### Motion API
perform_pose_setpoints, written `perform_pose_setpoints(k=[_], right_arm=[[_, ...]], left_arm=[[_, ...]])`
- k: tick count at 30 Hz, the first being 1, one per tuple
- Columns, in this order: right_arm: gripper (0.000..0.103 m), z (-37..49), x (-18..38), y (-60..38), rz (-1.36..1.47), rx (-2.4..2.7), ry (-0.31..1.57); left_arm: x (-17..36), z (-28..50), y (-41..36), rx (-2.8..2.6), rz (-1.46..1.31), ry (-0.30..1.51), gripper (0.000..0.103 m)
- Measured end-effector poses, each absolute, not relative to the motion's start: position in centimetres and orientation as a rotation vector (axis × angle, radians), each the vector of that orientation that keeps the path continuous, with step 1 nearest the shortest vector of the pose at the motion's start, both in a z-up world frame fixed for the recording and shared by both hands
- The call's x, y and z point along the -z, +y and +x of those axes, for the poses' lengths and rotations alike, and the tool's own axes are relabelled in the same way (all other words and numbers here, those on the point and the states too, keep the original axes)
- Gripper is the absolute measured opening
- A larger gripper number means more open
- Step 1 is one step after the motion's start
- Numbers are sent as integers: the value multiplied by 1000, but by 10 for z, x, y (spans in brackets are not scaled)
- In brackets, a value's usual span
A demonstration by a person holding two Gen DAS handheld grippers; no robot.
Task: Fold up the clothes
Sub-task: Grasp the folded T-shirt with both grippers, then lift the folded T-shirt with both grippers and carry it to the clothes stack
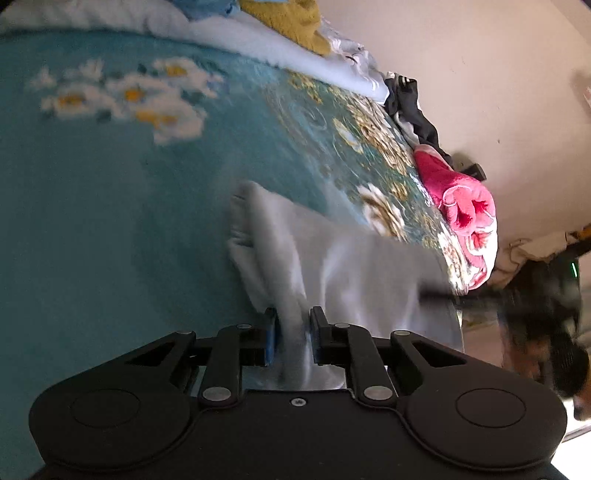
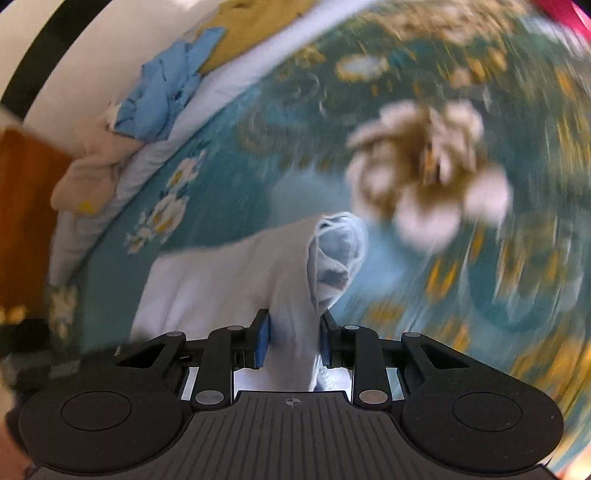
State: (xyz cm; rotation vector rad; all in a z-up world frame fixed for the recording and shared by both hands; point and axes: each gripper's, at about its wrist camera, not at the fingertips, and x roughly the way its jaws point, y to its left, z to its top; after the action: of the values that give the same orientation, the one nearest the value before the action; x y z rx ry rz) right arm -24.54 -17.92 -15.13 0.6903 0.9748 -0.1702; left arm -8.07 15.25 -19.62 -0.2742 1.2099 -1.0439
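Both tongs are clamped on one pale blue garment (image 1: 343,266): the left gripper (image 1: 292,334) pinches a gathered fold of it between its blue-padded fingers, and the right gripper (image 2: 293,338) grips a thicker bunch of the same cloth (image 2: 236,280), jaws narrowed onto the fabric. The garment lies draped over the teal floral bedspread (image 1: 110,206), trailing from each gripper out across it.

Much is hard to read. The right wrist view is smeared by motion, so the bedspread's (image 2: 461,258) pattern beyond the garment is only streaks. The garment's kind cannot be told; its lower part is cut off behind each gripper body.

Along the bedspread's far edge, the left view shows four other items: a yellow cloth (image 1: 291,22), a white sheet (image 1: 258,44), a black garment (image 1: 417,114) and a pink flowered blanket (image 1: 461,206). Right of the bedspread, dark shapes are too blurred to identify.
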Motion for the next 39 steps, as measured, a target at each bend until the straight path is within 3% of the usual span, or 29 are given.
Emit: perform_pose_setpoints(k=[8,10,14,16,18,25,29,35,38,39], right_arm=[[25,-182,154,-214,458,-12,1105],[34,-182,156,-220,442,-44,1124],[38,-190,155,-239,482,-86,1114],[47,-192,160,-251,528,-104,1127],[47,-189,169,-260,577,-126,1146],[59,-174,201,-271,709,-229,1211],[59,-171,205,-275,741,-262,1220],[35,-166,209,-274,794,-283,1245],[27,-162,203,-268,741,-286,1252],[25,-161,200,-266,721,-287,1253]], left_arm=[[192,-140,126,811,-351,1203,13],[184,-144,127,752,-371,1186,14],[167,-143,133,658,-426,1141,30],[166,-138,132,622,-431,1132,38],[169,-132,132,591,-440,1138,44],[198,-123,115,577,-482,1202,51],[202,-121,118,569,-534,1198,55],[204,-120,120,522,-626,1200,57],[200,-121,113,507,-564,1189,39],[198,-122,112,500,-541,1185,28]])
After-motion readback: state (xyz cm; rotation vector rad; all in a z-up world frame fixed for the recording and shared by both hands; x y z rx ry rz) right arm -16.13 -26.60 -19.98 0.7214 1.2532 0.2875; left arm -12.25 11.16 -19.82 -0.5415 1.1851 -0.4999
